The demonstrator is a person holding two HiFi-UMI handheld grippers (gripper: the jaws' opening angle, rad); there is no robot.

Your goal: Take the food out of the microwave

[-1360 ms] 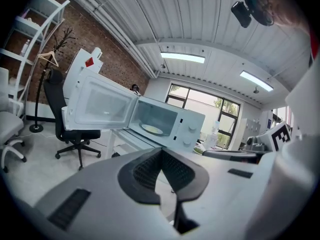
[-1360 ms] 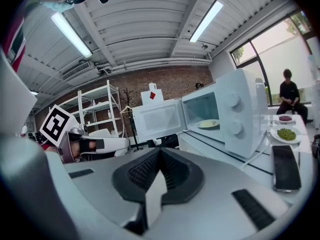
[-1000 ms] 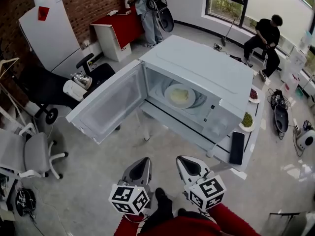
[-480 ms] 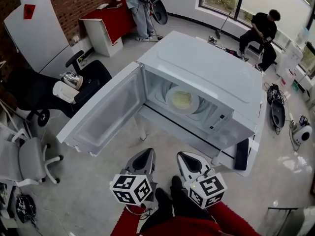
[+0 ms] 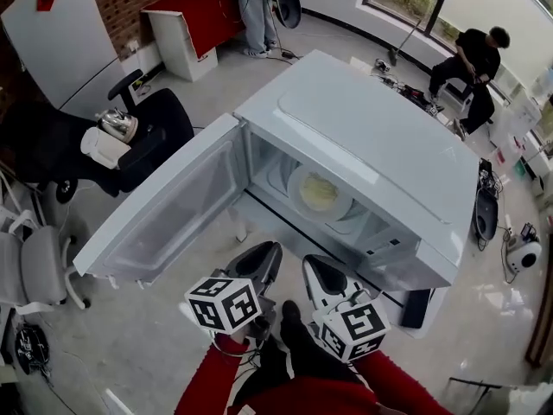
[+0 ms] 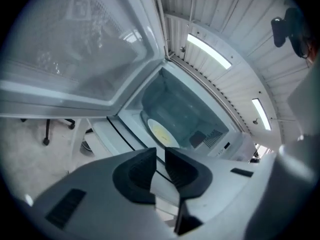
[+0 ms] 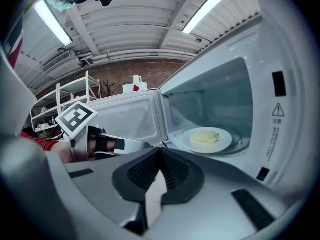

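A white microwave (image 5: 371, 137) stands with its door (image 5: 164, 214) swung wide to the left. Inside, on the turntable, sits a white plate of pale yellow food (image 5: 320, 193), which also shows in the left gripper view (image 6: 161, 133) and the right gripper view (image 7: 206, 139). My left gripper (image 5: 266, 253) (image 6: 160, 151) hovers in front of the opening, its jaws almost together with only a thin slit, nothing in them. My right gripper (image 5: 311, 264) (image 7: 160, 151) is beside it, shut and empty. Both are short of the cavity.
The open door spans the left of the approach. A black office chair (image 5: 151, 137) with a kettle (image 5: 111, 126) stands at the left. A dark phone (image 5: 413, 308) lies by the microwave's right corner. A person (image 5: 475, 59) sits far back right.
The microwave has drawn nearer and lower in the head view as I step closer. Both grippers rose slightly toward the opening. Their jaws stay as before.
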